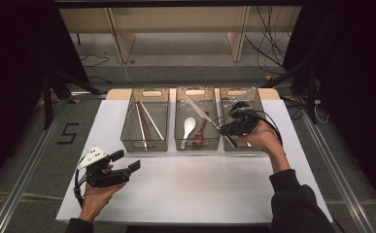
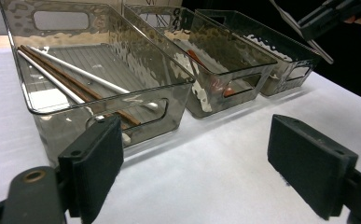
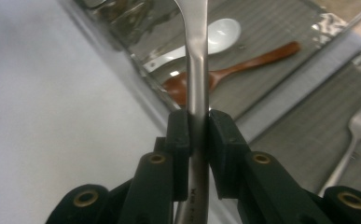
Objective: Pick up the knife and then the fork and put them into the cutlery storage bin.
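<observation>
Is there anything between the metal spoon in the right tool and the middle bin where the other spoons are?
Nothing visible. The right tool grips the metal spoon by its handle above the middle bin, which is open-topped. A white spoon and a wooden spoon lie inside, with bare floor beside them.

3 clear bins (image 1: 145,92), 2 hand-held grippers (image 1: 132,165), approx. 3 chopsticks (image 1: 151,121), 2 spoons (image 1: 189,127) in mid bin, 1 fork (image 3: 355,135), 1 steel utensil (image 3: 197,60).

Along the far edge of your white table (image 1: 190,184) stand three smoky clear plastic bins. The left bin (image 1: 145,120) holds white and brown chopsticks (image 1: 144,124); the middle bin (image 1: 197,118) holds a white ceramic spoon (image 1: 188,127) and a reddish-brown wooden spoon (image 3: 229,72); a silver fork (image 3: 353,140) lies in the right bin (image 2: 281,51).
</observation>
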Available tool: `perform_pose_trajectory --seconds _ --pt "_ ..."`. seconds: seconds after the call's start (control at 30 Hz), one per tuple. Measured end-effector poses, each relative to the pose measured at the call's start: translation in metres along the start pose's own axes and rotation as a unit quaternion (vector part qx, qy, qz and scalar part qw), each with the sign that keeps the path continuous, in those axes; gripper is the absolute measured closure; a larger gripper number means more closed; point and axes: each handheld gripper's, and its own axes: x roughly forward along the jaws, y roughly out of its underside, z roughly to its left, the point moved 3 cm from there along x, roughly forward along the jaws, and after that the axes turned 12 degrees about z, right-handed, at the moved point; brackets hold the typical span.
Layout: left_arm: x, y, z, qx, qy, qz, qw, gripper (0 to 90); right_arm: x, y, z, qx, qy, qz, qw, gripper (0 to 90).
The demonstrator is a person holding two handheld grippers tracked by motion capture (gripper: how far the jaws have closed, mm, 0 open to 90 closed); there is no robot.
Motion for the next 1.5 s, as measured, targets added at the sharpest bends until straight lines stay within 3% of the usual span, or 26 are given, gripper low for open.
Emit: perform_pose_trajectory --seconds 0.37,0.73,1.23,1.5 --pt "0.0 0.0 0.0 0.0 0.0 0.0 1.0 17.9 -0.007 0.014 -0.041 0.067 0.015 -0.012 0.9976 79.8" --pt "0.0 0.0 0.0 0.0 0.001 0.001 1.0 17.9 -0.005 0.024 -0.072 0.125 0.031 -0.01 0.9916 79.7" --pt "0.0 0.0 0.0 0.0 0.003 -0.001 1.0 17.9 0.006 0.037 -0.091 0.163 0.047 0.009 0.9854 79.7" --pt "0.0 0.0 0.0 0.0 0.004 -0.001 1.0 17.9 0.011 0.045 -0.096 0.167 0.062 0.024 0.9837 79.6"
